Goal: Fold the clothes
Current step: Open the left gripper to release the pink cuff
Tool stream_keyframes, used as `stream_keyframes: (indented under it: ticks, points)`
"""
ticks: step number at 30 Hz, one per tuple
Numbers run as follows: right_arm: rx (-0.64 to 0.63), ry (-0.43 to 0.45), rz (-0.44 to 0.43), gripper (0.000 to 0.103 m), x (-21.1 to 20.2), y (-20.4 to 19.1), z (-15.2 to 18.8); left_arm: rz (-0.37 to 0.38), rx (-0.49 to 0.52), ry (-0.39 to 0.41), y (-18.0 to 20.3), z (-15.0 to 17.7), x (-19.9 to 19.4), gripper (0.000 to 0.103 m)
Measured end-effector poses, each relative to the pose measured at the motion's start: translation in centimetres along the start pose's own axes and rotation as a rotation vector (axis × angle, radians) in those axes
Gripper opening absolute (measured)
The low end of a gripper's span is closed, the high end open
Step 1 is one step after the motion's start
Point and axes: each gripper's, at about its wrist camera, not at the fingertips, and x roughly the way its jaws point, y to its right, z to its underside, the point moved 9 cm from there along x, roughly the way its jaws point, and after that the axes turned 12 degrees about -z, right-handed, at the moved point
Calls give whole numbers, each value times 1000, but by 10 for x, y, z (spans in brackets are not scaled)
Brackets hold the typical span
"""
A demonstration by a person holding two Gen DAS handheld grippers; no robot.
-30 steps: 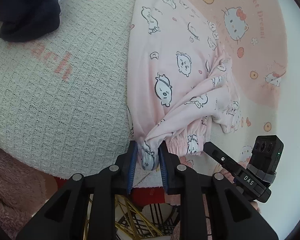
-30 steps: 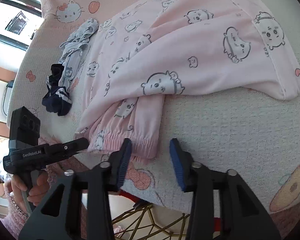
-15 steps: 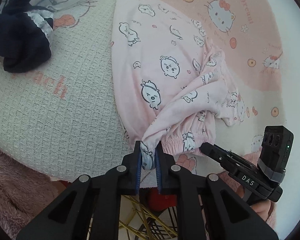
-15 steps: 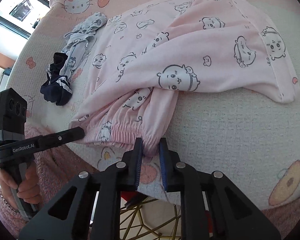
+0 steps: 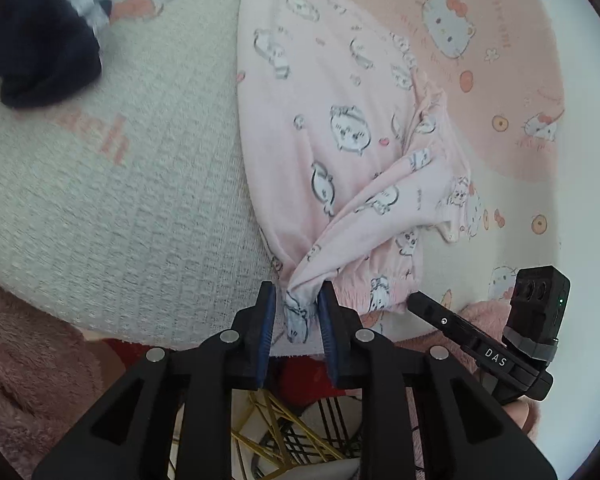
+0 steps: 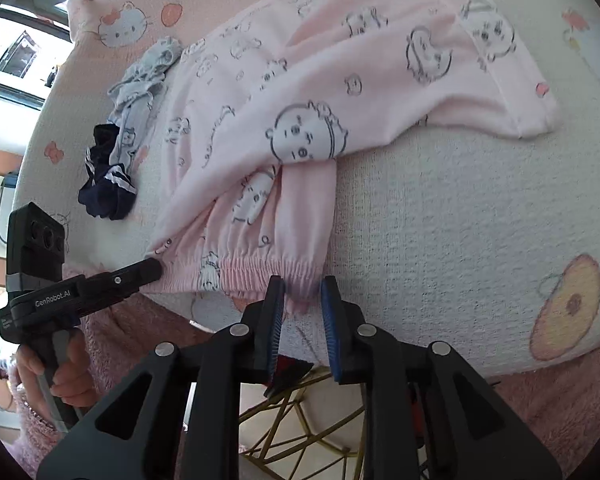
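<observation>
Pink pyjama trousers [image 5: 340, 128] printed with cartoon animals lie spread on a Hello Kitty blanket [image 5: 120, 200]. My left gripper [image 5: 296, 292] is at one end of their elastic waistband, near the table's front edge. Its jaws are opening, and a twisted bunch of the cloth sits between them with a gap at the left pad. My right gripper [image 6: 302, 284] is at the other waistband corner of the trousers [image 6: 340, 80]. Its jaws are also opening. The corner lies between them, clear of the right pad. Each gripper shows in the other's view: right gripper [image 5: 414, 300], left gripper [image 6: 156, 268].
A dark navy garment [image 6: 104, 196] and a grey printed one [image 6: 148, 68] lie left of the trousers. The blanket [image 6: 460, 220] drops over the table edge just under my grippers. A gold wire frame [image 6: 300, 420] stands below, and a hand [image 6: 60, 372] grips the left handle.
Both grippers closed on the waistband ends half a second ago and have now parted again. Both hands have risen a little, and the left bunch is drawn up tighter.
</observation>
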Motion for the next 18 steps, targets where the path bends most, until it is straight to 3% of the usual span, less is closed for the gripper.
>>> stream_keyframes:
  ticks: [2,4,6,10,12,15,18]
  points:
    - [-55,75,40,21,-15,-5,-10,-42,64,88,5,-5,-19,23]
    - [-100,115,30,21,-21,-14,-18,-23,128,134,18,-6,-29,23]
    - [-130,90,-14,21,-11,-25,-20,14,181,109,36,-1,-21,23]
    - [-168,-18,51,18,22,-20,-12,-108,268,-3,41,12,20,22]
    - [-180,-32,89,16,24,-12,-11,-125,233,-12,30,8,19,17]
    - [-139,-18,170,23,4,6,-13,-121,188,2,20,1,10,17]
    - [30,94,81,23,-35,28,-40,-49,257,73,41,-4,-9,19]
